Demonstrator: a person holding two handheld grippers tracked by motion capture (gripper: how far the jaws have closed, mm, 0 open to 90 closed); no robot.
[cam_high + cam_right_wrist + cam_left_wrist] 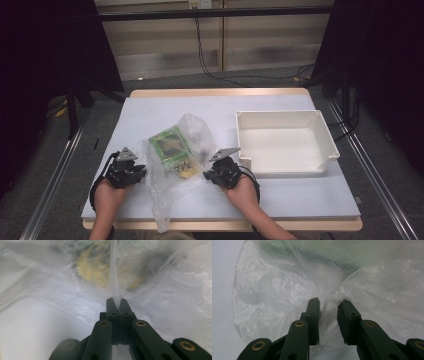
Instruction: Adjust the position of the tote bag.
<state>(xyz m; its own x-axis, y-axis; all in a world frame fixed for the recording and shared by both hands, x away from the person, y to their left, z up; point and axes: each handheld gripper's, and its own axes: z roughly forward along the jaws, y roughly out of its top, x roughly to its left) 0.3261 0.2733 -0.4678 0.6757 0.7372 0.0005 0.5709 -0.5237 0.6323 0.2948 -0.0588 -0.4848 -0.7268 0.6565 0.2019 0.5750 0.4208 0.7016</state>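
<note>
Right gripper [116, 302] with its two black jaws pressed together, a taut fold of the clear plastic bag [113, 275] pinched between their tips, blurred yellow item [95, 267] inside the bag just beyond, crinkled film either side.

Clear plastic bag [170, 195], green packet [171, 148], white bin [285, 145]

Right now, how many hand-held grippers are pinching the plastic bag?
1 for certain: the right hand-held gripper is shut on the plastic bag. The left hand-held gripper has film between its jaws, with a gap.
</note>
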